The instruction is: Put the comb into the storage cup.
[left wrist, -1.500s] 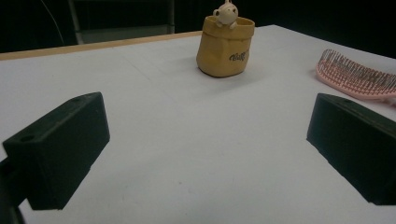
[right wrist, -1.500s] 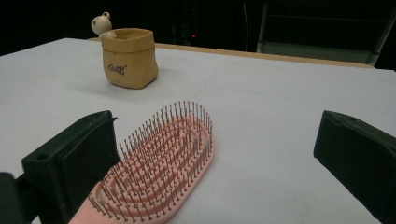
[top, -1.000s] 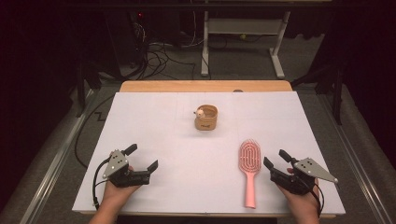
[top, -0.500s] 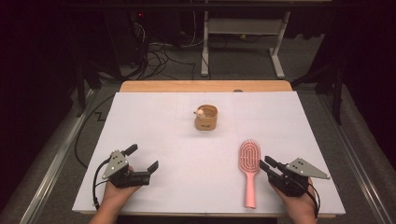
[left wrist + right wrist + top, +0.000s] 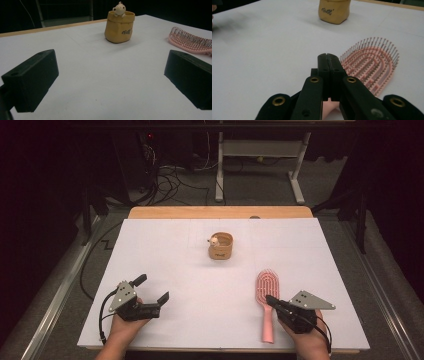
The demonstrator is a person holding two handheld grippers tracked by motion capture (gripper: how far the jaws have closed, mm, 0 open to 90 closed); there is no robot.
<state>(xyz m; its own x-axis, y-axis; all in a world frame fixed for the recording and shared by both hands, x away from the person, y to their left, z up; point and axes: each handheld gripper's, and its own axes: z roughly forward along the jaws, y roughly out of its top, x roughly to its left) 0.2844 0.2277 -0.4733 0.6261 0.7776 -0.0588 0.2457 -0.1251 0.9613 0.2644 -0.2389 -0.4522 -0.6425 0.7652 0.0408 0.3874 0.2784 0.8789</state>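
White table covering (image 5: 165, 250) is lit against a dark room. Left gripper (image 5: 152, 292) is held with jaws apart, nothing between them. Right gripper (image 5: 270, 299) jaws, just closed, are pressed together over the handle of the pink hairbrush (image 5: 266, 292), which lies near the front right edge.

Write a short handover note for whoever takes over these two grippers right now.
Left gripper: open, idle at the near left of the white table.
Right gripper: jaws have just been closing and now meet, nothing between them, over the pink hairbrush handle.
Things: hairbrush lies flat, bristles up, near right; tan bear cup stands upright mid-table.
Done: nothing gripped or lifted.
Left: probably reopen, grip the handle, lift the brush.
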